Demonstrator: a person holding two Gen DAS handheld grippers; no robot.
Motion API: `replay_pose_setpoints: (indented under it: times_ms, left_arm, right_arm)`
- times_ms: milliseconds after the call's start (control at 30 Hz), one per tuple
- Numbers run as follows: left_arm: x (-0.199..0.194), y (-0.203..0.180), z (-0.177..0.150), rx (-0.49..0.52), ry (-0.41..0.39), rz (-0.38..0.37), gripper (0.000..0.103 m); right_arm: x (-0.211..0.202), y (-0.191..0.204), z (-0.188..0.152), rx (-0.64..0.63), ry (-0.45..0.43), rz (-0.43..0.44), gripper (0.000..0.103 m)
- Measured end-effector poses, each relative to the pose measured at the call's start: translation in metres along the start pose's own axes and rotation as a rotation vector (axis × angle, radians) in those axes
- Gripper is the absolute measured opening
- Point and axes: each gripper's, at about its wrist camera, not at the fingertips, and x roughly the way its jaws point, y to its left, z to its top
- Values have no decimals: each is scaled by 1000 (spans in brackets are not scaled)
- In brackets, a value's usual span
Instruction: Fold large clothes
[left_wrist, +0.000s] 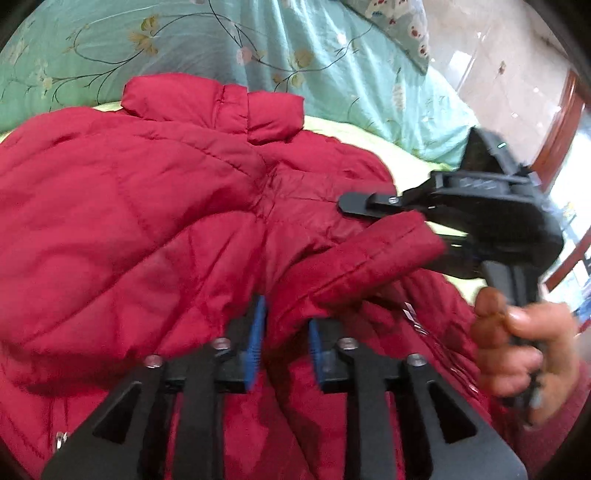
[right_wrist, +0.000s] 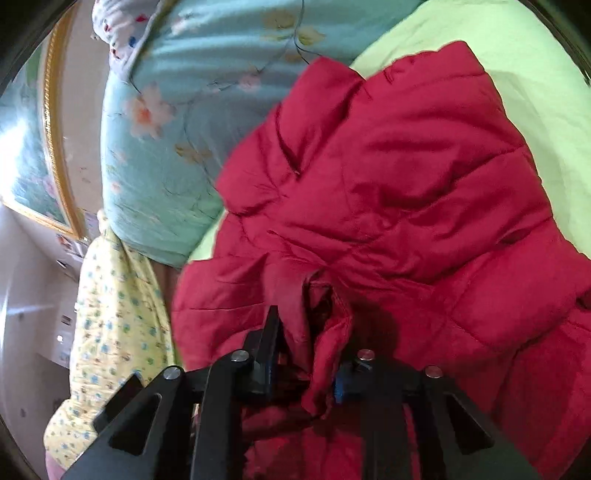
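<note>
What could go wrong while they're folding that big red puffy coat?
1. The right gripper seems to pinch only the sleeve's cuff, so the slippery fabric could slide out mid-fold.
2. The red jacket is thick and puffy; a folded sleeve may spring back open.
3. The left gripper sits open close to the zipper, so its fingers might snag there.

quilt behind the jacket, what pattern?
Teal quilt with a floral vine print, clearest in the left wrist view.
</note>
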Motion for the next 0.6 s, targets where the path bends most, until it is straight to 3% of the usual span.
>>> replay_pose_setpoints:
  times_ms: [100,300,433,600]
  left_arm:
    - [-20,8,-2,-17,-20,-21,32]
    - [-56,30,16,-45,-100,52,32]
    - [-64,54,43,-89,-154,139,32]
    - [-45,93,57,-184,-127,147,32]
  right_arm:
    - [-10,2,2,-40,-28,-21,16]
    - [-37,13,13,-127,-76,-76,14]
    - [-48,21,20,-193,-90,-115,13]
    - [-50,25,23,-244,-101,-164,13]
